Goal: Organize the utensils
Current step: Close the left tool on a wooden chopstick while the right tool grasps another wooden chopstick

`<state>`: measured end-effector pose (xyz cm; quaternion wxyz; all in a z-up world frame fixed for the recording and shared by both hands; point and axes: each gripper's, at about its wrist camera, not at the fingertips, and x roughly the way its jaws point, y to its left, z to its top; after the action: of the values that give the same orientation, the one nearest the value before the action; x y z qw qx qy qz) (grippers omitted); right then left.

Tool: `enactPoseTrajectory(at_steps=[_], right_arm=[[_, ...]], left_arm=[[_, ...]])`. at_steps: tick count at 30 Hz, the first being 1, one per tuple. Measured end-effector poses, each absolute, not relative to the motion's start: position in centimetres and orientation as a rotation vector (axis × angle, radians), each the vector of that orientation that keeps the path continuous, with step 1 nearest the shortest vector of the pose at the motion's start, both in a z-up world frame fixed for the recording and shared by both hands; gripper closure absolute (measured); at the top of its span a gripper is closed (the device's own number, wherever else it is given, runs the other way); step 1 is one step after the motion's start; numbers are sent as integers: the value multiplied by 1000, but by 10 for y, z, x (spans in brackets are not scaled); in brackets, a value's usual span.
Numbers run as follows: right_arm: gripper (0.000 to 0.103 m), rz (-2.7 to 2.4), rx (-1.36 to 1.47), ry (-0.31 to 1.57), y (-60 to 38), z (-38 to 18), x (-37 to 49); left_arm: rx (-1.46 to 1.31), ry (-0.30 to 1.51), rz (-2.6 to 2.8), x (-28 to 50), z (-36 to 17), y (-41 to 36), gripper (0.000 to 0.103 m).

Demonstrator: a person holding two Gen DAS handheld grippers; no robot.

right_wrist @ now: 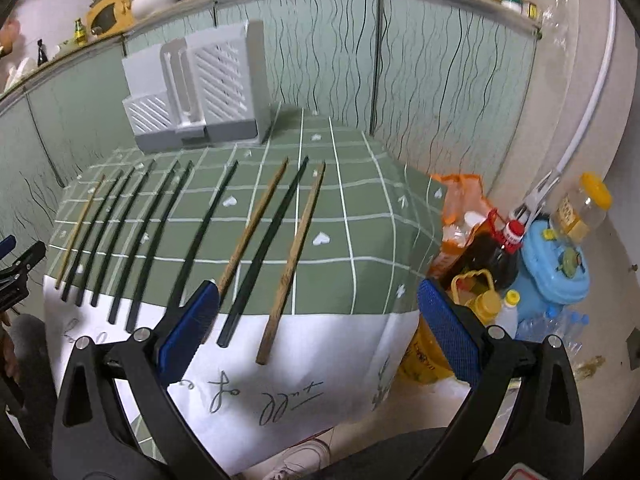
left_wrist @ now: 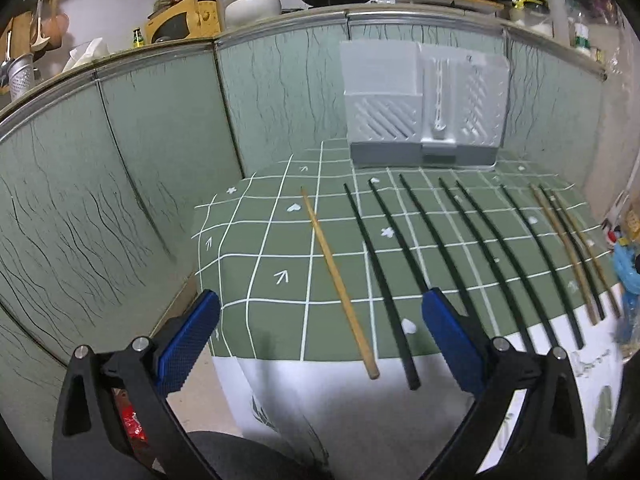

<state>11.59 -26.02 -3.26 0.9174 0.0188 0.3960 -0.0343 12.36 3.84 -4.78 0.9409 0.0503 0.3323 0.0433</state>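
Observation:
Several chopsticks lie side by side on a green checked tablecloth [left_wrist: 272, 240], ends over the front edge. In the left wrist view a light wooden chopstick [left_wrist: 340, 284] is leftmost, with black chopsticks [left_wrist: 380, 280] to its right. My left gripper [left_wrist: 320, 320] is open and empty, hovering at the front edge around the wooden and first black sticks. In the right wrist view two brown wooden chopsticks [right_wrist: 292, 264] and a black one [right_wrist: 264, 252] lie between my open, empty right gripper [right_wrist: 318, 312] fingers. A grey slotted utensil holder [left_wrist: 424, 108] stands at the back; it also shows in the right wrist view [right_wrist: 200, 92].
Green patterned wall panels [left_wrist: 120, 184] close off the table's back and left. Right of the table stand bottles, a blue container [right_wrist: 556, 268], an orange bag [right_wrist: 460, 200] and a jar [right_wrist: 584, 208]. A shelf with pots runs along the top.

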Motion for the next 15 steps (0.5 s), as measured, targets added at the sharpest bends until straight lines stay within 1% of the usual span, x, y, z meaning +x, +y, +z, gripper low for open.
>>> enactPoseTrajectory(at_steps=[1, 2, 3, 4, 5, 7, 8, 10, 11, 12, 13, 14, 15], right_arm=[[8, -75, 36, 818, -260, -36, 118], [8, -76, 39, 821, -259, -40, 120], [8, -77, 39, 822, -258, -43, 122], [11, -79, 38, 829, -257, -47, 124], [14, -80, 39, 836, -257, -49, 127], [21, -84, 33, 844, -255, -54, 130], [23, -84, 31, 849, -254, -56, 131], [32, -73, 32, 854, -252, -60, 135], [33, -72, 31, 856, -251, -61, 136], [38, -70, 29, 861, -250, -63, 137], [43, -68, 26, 866, -248, -65, 139], [46, -70, 22, 867, -247, -66, 140], [52, -71, 18, 867, -245, -67, 141]], left_arm=[[99, 683, 92, 125, -51, 39, 8], [97, 692, 97, 127, -54, 39, 14], [101, 706, 115, 130, -58, 39, 17], [98, 717, 121, 134, -62, 40, 23], [92, 726, 120, 136, -64, 40, 25], [80, 744, 123, 139, -68, 42, 28], [78, 752, 124, 142, -70, 41, 29], [77, 762, 124, 144, -74, 40, 32], [78, 771, 122, 146, -76, 39, 35], [78, 778, 119, 147, -78, 37, 37], [77, 783, 116, 148, -79, 36, 40], [75, 791, 110, 149, -82, 35, 45], [74, 795, 106, 149, -83, 33, 46]])
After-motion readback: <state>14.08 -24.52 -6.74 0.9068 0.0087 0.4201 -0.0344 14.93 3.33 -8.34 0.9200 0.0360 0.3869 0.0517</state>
